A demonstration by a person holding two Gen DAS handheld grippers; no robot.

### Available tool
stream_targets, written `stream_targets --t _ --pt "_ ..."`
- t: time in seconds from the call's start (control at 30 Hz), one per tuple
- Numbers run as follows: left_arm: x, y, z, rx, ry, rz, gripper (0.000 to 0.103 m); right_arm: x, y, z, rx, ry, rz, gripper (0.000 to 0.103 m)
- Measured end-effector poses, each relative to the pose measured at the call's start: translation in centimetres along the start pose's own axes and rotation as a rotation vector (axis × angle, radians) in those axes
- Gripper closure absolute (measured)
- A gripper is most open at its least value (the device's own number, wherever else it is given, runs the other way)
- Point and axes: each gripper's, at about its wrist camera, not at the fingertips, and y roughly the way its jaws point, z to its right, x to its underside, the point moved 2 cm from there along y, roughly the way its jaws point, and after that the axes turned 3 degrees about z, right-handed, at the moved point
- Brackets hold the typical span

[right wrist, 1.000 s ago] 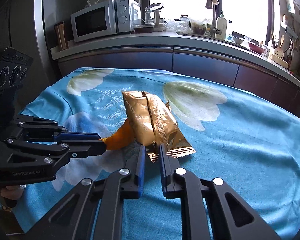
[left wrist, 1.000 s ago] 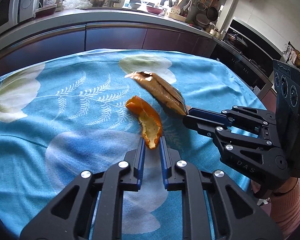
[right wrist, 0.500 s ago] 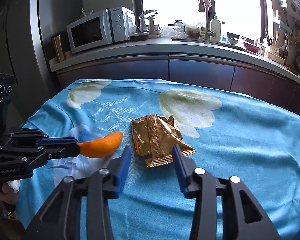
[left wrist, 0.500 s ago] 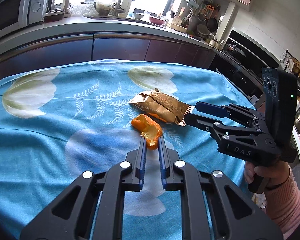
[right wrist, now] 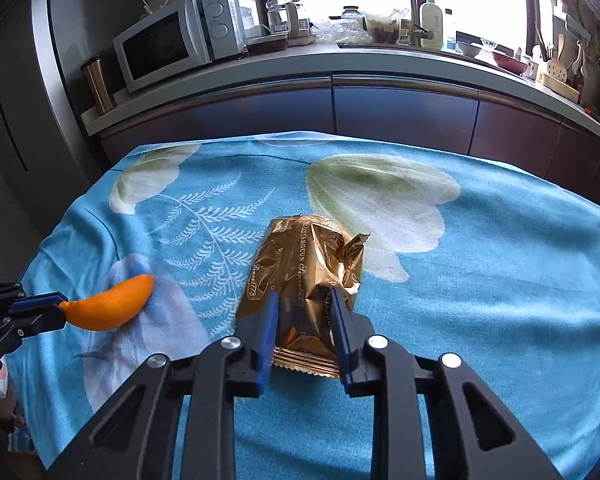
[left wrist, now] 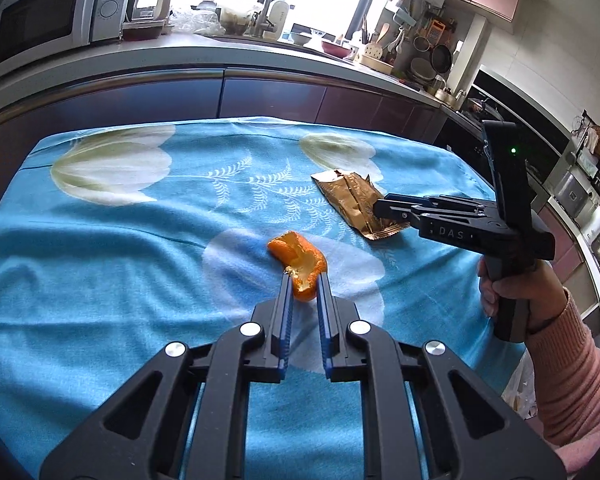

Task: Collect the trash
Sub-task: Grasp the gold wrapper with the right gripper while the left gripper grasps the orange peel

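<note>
Left wrist view: left gripper [left wrist: 303, 280] clamped on the near end of an orange peel [left wrist: 298, 258], long axis running away from the camera, tilted left, above the blue floral cloth [left wrist: 100, 264]. Right gripper [right wrist: 302, 300] has just been closing, its jaws now pinching the near end of a gold wrapper [right wrist: 306, 276] lying lengthwise along the fingers, far end toward the counter [right wrist: 340, 60].

Orange peel [left wrist: 298, 258] with pale inner side, shiny gold wrapper [right wrist: 306, 280] with fine lettering, turquoise tablecloth [left wrist: 100, 248] printed with white tulips and ferns, black grippers' blue pads [left wrist: 286, 308], pink sleeve [left wrist: 572, 364]
</note>
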Motion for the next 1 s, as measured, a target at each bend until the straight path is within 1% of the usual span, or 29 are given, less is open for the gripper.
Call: stream_targets --t 0.03,0.1,0.2,0.3,0.37,0.4,0.47,0.53,0.57,0.63,0.67,0.7,0.73,0.77,0.8,0.83,0.9,0.93,1.0 --pt "0.2 -0.3 -0.3 -0.005 0.002 0.002 0.091 0.1 -0.2 -0.1 -0.004 0.0 0.004 0.092" --pt "0.7 -0.8 -0.8 -0.007 -0.003 -0.002 0.091 0.2 -0.7 -0.3 -0.009 0.0 0.018 0.097" --pt "1.3 -1.4 -1.3 -0.017 -0.011 -0.006 0.091 0.4 -1.2 -0.7 -0.017 0.002 0.027 0.1" --pt "2.0 -1.7 -2.0 -0.026 -0.027 -0.014 0.089 0.4 -1.6 -1.1 -0.038 0.012 0.04 0.101" --pt "2.3 -1.8 -2.6 -0.027 -0.045 -0.021 0.082 0.6 -2.0 -1.4 -0.055 0.026 0.051 0.102" --pt "2.4 -1.8 -2.7 -0.03 -0.046 -0.021 0.08 0.7 -2.2 -1.6 -0.063 0.029 0.055 0.102" --pt "2.6 -1.8 -2.8 -0.028 -0.048 -0.024 0.068 0.8 -2.5 -1.9 -0.076 0.036 0.064 0.102" --pt "2.6 -1.7 -2.6 -0.017 -0.046 -0.028 0.061 0.9 -2.8 -2.1 -0.092 0.045 0.07 0.102" --pt "2.6 -1.5 -2.4 -0.017 -0.042 -0.032 0.06 1.0 -2.8 -2.2 -0.094 0.047 0.071 0.102" --pt "2.6 -1.1 -2.1 -0.011 -0.037 -0.044 0.055 1.2 -3.0 -2.1 -0.083 0.06 0.074 0.1" --pt "2.6 -0.8 -1.9 -0.014 -0.037 -0.049 0.055 1.2 -3.1 -1.8 -0.08 0.073 0.077 0.098" --pt "2.5 -0.6 -1.7 -0.017 -0.033 -0.052 0.055 1.2 -3.1 -1.7 -0.068 0.074 0.078 0.093" --pt "2.4 -0.4 -1.6 -0.021 -0.03 -0.056 0.055 1.2 -3.1 -1.5 -0.049 0.072 0.076 0.086" --pt "2.3 -0.1 -1.5 -0.025 -0.032 -0.061 0.057 1.2 -3.0 -1.3 -0.035 0.078 0.077 0.068" --pt "2.3 0.1 -1.5 -0.023 -0.036 -0.067 0.058 1.2 -2.9 -1.2 -0.038 0.083 0.07 0.058" --pt "2.2 0.3 -1.6 -0.021 -0.042 -0.071 0.061 1.2 -2.6 -1.2 -0.037 0.083 0.056 0.056" --pt "2.2 0.7 -1.7 -0.024 -0.051 -0.081 0.071 1.1 -2.0 -1.2 -0.028 0.079 0.036 0.054" --pt "2.2 0.9 -1.8 -0.025 -0.056 -0.088 0.078 1.1 -1.7 -1.3 -0.032 0.078 0.026 0.054" --pt "2.3 0.9 -1.8 -0.027 -0.061 -0.089 0.078 1.1 -1.0 -1.4 -0.038 0.08 0.004 0.055"
